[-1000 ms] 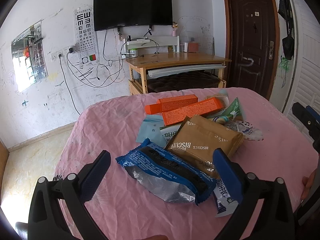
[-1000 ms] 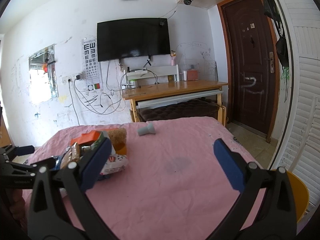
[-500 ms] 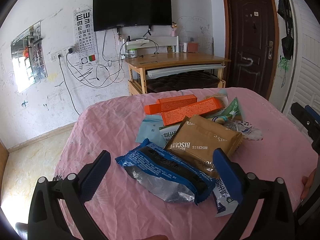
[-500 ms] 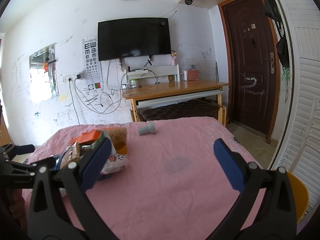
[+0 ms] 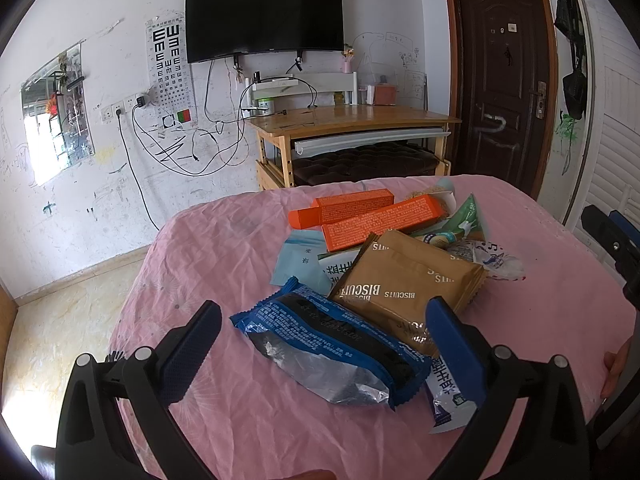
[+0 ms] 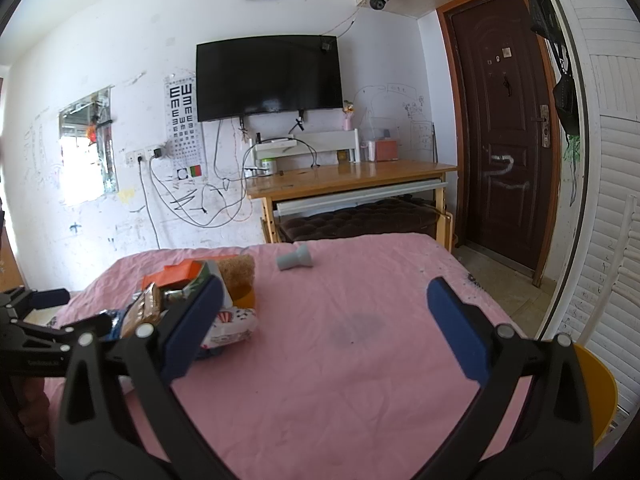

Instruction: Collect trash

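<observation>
A pile of wrappers lies on the pink tablecloth [image 5: 224, 256]: a blue snack wrapper [image 5: 332, 344] nearest me, a brown biscuit pack [image 5: 408, 280] behind it, two orange boxes [image 5: 372, 216], a pale blue sachet [image 5: 298, 260] and more packets. My left gripper [image 5: 324, 344] is open, its fingers either side of the blue wrapper, not touching it. My right gripper [image 6: 324, 320] is open and empty over bare cloth, with the pile [image 6: 192, 292] at its left finger. A grey plastic piece [image 6: 294, 258] lies farther back.
A yellow bin [image 6: 596, 392] stands at the table's right edge. A wooden desk [image 5: 352, 128] with a dark stool beneath stands behind the table, under a wall TV. A dark door [image 5: 504, 80] is at the right. The left gripper [image 6: 36, 328] shows in the right wrist view.
</observation>
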Demonstrator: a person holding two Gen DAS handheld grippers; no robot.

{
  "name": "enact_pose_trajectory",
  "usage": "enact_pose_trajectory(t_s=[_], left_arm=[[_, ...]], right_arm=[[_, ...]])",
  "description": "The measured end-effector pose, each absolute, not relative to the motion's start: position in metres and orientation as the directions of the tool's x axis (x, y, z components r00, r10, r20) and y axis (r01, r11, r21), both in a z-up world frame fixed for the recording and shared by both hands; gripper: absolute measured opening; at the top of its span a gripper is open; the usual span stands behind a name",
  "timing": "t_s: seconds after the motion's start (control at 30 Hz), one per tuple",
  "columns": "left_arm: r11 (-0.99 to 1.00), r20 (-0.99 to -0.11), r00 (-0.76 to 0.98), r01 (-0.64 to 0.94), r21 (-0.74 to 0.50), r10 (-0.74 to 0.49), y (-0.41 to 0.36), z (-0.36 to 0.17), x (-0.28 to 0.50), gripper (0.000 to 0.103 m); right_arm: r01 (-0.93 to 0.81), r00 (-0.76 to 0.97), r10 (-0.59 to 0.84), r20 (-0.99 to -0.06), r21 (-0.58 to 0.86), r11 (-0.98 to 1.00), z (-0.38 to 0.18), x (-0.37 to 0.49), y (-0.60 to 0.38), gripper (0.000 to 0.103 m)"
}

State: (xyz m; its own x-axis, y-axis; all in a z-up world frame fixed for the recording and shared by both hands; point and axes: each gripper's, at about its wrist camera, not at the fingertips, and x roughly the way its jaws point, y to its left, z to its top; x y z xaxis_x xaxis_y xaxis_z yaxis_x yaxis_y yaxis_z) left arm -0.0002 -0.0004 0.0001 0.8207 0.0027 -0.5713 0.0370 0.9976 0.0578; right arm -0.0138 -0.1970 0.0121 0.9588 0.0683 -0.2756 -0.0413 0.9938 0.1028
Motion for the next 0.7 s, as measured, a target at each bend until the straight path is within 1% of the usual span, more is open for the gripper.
enact_pose_trajectory(t_s=[0.7], left_arm=[[0.998,-0.572,0.820,0.038,0.059,0.003,-0.0007,0.0027,-0.0014,0.097]], right_arm=[[-0.041,0.958,0.068,-0.277,0.103,0.994,0.0124,-0.0138,-0.1982,0.099]])
